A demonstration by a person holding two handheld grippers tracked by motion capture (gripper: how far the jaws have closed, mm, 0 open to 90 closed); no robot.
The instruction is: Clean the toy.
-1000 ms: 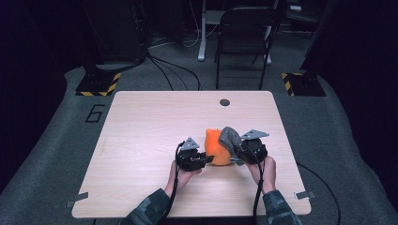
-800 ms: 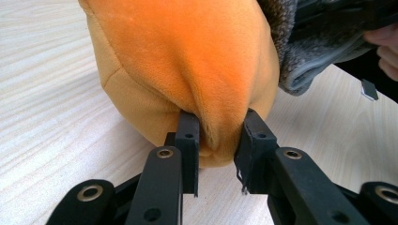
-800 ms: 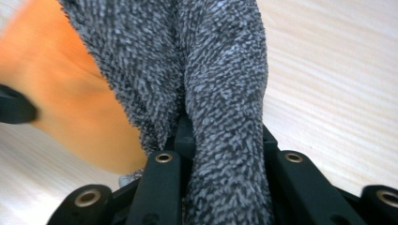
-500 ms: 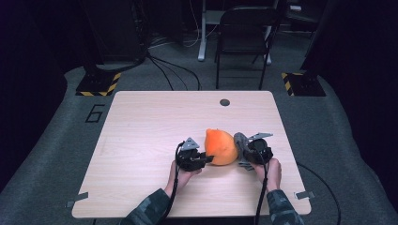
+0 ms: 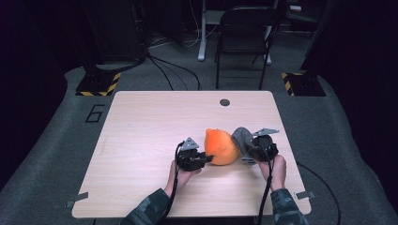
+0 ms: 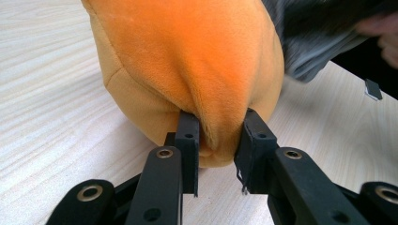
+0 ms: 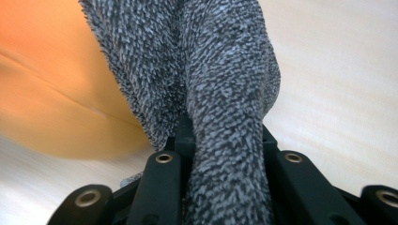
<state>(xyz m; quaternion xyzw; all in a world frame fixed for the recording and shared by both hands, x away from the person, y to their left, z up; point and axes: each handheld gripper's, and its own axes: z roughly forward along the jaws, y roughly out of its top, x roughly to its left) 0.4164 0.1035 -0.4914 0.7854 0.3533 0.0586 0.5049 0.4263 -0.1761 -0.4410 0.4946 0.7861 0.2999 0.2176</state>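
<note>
An orange plush ball [image 5: 220, 146] rests on the wooden table [image 5: 150, 122] between my two grippers. My left gripper [image 5: 204, 158] is shut on a fold of the orange plush [image 6: 206, 70]; its two black fingers [image 6: 187, 140] pinch the fabric near the bottom. A grey fuzzy cloth [image 5: 241, 137] hangs off the plush's right side. My right gripper [image 5: 248, 149] is shut on that grey cloth [image 7: 220, 108], which bunches up between its jaws, with the orange plush [image 7: 51, 98] behind it at the left.
A dark round grommet [image 5: 225, 102] sits near the table's far edge. Beyond the table stand a black chair [image 5: 244, 42] and yellow-black striped stand bases [image 5: 98, 84]. Cables trail from both grippers toward the near edge.
My right gripper has drawn the grey cloth off to the right, uncovering more of the orange plush. The left gripper has stayed where it was, still pinching the plush.
</note>
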